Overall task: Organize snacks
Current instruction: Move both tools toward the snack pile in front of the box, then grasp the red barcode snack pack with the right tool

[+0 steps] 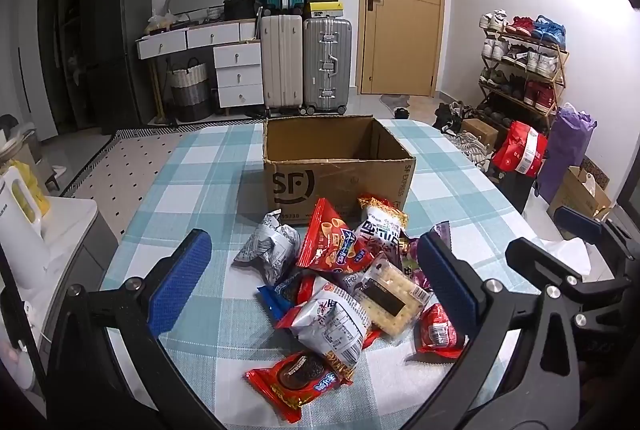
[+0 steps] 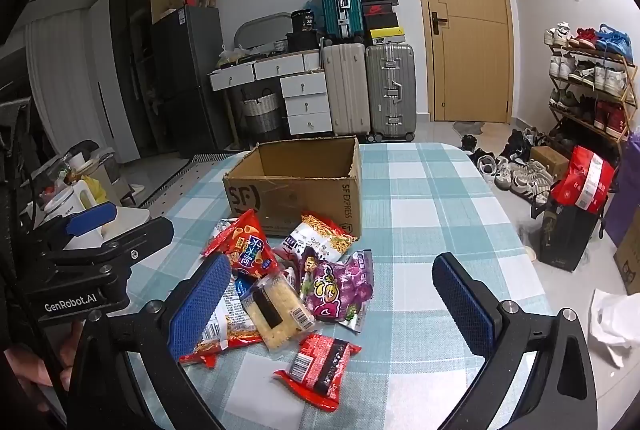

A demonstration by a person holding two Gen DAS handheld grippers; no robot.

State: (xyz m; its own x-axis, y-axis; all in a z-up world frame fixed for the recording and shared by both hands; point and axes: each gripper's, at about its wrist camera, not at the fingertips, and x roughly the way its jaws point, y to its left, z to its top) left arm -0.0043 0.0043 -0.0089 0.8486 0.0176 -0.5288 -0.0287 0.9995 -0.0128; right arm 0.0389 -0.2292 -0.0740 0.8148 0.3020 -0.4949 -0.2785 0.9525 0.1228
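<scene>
An open, empty SF cardboard box (image 1: 336, 153) stands on the checked tablecloth; it also shows in the right wrist view (image 2: 296, 181). In front of it lies a pile of several snack packets: a red chip bag (image 1: 332, 242), a silver bag (image 1: 272, 246), a cracker pack (image 1: 390, 300), a red cookie pack (image 1: 298, 382). In the right wrist view I see a purple candy bag (image 2: 340, 286) and a small red packet (image 2: 320, 370). My left gripper (image 1: 316, 282) is open above the pile. My right gripper (image 2: 332, 306) is open above it too.
The table (image 2: 432, 213) carries a blue-white checked cloth. A kettle (image 1: 20, 218) sits on a side unit at left. Suitcases (image 1: 304, 61), drawers, a door and a shoe rack (image 1: 524, 61) stand behind. Bags (image 2: 576, 205) sit on the floor at right.
</scene>
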